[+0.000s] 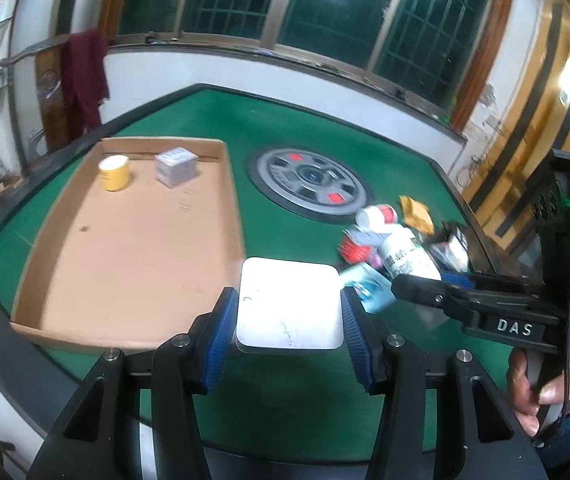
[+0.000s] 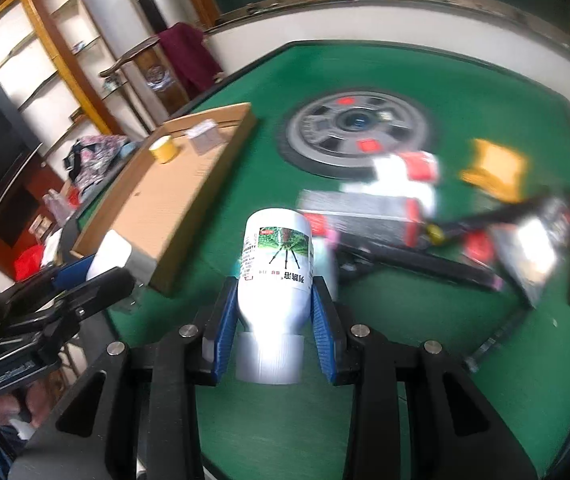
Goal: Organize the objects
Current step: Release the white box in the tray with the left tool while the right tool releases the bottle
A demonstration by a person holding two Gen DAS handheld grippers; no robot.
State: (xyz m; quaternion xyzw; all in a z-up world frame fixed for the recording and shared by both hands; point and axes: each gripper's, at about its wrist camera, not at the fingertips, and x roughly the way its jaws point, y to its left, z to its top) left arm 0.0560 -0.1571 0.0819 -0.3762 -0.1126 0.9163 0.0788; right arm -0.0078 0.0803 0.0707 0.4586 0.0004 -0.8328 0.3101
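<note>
Between my left gripper's blue pads sits a white square box, clamped and held above the green table beside the cardboard tray. Right gripper grips a white bottle, cap toward the camera, near the cluttered pile

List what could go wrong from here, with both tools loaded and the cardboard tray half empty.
1. The right tool pinches the white bottle low, near its cap, so it may tip or slip.
2. The left tool holds the white box only by its edges; it could twist out.
3. Either load might clip the cardboard tray wall.
</note>
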